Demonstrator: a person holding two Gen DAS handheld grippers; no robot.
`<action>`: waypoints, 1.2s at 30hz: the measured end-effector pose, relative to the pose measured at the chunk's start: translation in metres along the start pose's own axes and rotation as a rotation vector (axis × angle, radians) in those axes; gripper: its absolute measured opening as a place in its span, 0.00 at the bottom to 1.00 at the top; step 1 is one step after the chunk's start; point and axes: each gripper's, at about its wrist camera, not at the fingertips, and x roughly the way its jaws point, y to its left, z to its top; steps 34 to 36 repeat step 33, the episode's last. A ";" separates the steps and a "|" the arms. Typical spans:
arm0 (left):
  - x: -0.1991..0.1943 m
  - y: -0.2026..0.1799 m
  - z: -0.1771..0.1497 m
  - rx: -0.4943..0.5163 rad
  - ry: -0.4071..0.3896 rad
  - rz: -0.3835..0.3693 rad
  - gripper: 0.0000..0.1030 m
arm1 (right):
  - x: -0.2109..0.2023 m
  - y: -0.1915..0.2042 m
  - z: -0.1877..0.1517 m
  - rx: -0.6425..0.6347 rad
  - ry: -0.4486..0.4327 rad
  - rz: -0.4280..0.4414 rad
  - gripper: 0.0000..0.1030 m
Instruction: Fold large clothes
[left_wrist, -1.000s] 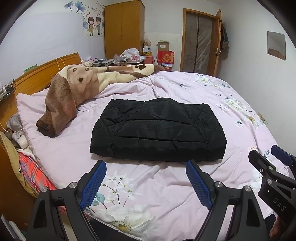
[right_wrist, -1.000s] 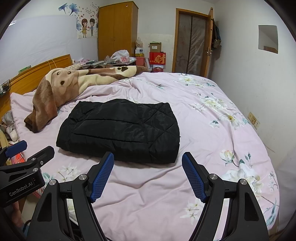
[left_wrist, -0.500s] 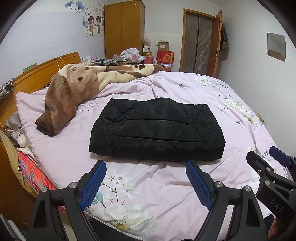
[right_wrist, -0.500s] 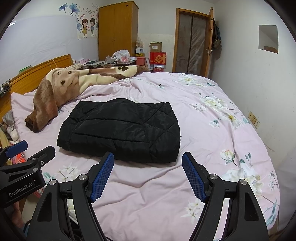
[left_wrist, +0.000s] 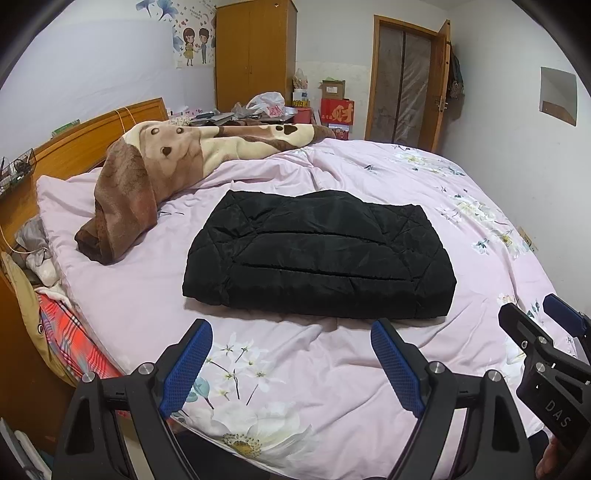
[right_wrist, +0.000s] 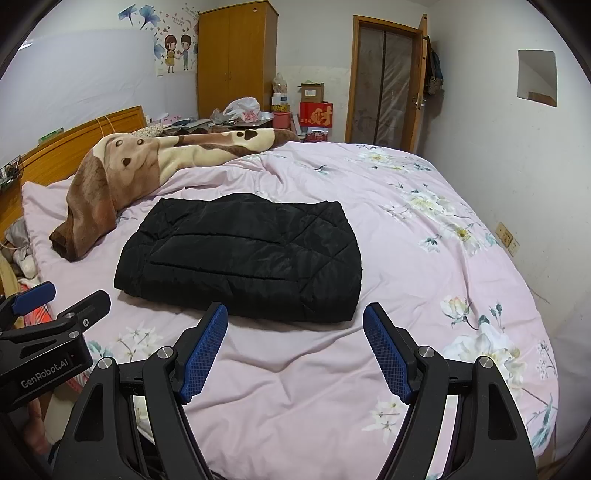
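The black quilted jacket (left_wrist: 317, 254) is lying folded into a flat rectangle on the pink floral bed cover (left_wrist: 295, 373), just beyond the tips of both pairs of fingers and touched by neither; the left gripper (left_wrist: 291, 328) is being held with its blue-padded fingers (left_wrist: 186, 363) spread wide and nothing between them, the jacket's near edge sitting straight ahead of the gap; the right gripper (right_wrist: 295, 314) is being held likewise, fingers (right_wrist: 386, 354) wide apart and empty, with the jacket's near right corner lying just ahead of the gap and most of the jacket spreading past the left finger; a brown and cream blanket (left_wrist: 147, 177) is lying bunched well beyond the fingers to the left, apart from the jacket; each gripper is being seen at the edge of the other's view.
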 end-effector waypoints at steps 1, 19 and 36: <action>0.000 -0.001 0.000 0.000 -0.001 0.000 0.85 | 0.000 0.000 0.000 -0.001 0.001 0.000 0.74; 0.000 -0.005 -0.002 -0.005 0.006 0.017 0.85 | 0.001 0.000 -0.001 -0.002 0.004 0.001 0.74; 0.001 -0.007 -0.005 -0.011 0.009 0.023 0.85 | 0.001 -0.003 -0.002 -0.002 0.004 0.003 0.74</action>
